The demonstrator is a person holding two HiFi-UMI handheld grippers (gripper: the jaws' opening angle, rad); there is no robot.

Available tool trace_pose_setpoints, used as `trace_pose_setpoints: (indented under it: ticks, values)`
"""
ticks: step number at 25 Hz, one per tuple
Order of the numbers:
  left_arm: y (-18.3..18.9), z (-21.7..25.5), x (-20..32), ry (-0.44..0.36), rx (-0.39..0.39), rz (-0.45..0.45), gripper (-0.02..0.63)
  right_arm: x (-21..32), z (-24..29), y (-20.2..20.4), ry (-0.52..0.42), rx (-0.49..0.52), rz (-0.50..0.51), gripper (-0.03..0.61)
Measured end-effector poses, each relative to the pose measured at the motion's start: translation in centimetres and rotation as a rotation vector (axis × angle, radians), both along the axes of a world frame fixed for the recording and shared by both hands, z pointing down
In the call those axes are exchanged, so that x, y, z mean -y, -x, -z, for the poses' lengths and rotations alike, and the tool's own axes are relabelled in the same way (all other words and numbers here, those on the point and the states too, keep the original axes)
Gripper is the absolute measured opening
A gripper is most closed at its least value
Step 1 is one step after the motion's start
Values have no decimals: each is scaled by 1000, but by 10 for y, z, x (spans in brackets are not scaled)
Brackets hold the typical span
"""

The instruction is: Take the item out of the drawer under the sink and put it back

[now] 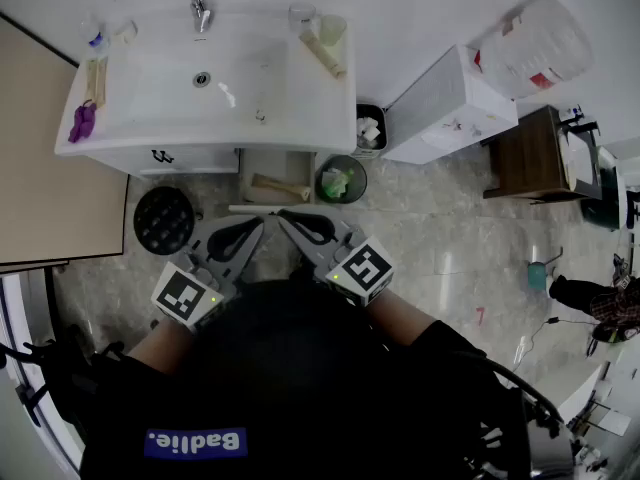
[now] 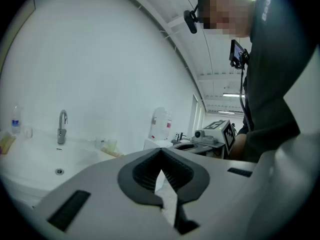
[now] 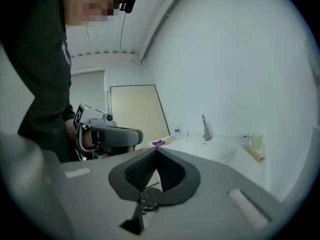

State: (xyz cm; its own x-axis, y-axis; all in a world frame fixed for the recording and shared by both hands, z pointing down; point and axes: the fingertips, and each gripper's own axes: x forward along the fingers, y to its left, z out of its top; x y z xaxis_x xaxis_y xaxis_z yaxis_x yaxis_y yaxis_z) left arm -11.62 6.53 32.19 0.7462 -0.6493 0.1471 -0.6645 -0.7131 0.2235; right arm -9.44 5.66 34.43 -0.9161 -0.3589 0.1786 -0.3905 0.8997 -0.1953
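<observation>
In the head view the drawer (image 1: 262, 207) under the white sink (image 1: 150, 88) stands pulled out, and a beige tube-shaped item (image 1: 280, 186) lies inside it. My left gripper (image 1: 261, 222) and right gripper (image 1: 283, 215) are held side by side just in front of the drawer's front edge, tips almost touching each other. Both are shut with nothing between the jaws. In the left gripper view the left gripper (image 2: 161, 152) has its jaws meeting at the tip. The right gripper (image 3: 156, 152) shows the same in the right gripper view.
A green bin (image 1: 341, 180) with crumpled waste stands right of the drawer, a round black stool (image 1: 163, 220) left of it. A small basket (image 1: 369, 130), a white cabinet (image 1: 450, 108) and a wooden table (image 1: 530, 153) line the right. A tap (image 1: 198, 6), a cup (image 1: 332, 28) and another tube (image 1: 324, 53) sit on the sink.
</observation>
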Motion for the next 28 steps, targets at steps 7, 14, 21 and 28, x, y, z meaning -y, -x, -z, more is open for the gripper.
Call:
trace_pose_setpoints:
  ticks: [7,14,21,28]
  values:
    - [-1,2,-4,12,3,-2,5,-6,0,-3,22,-7,2,2]
    - [2,-1,-2,21,4,5,5,-5,0,-8,18,-17,-3,2]
    - [2,-13,8,41,22,5,5,0,-1,-5,22,-2,-4,2]
    - [4,-49,23,77,75,4,5,8,-9,-10,37,-2,-23,2]
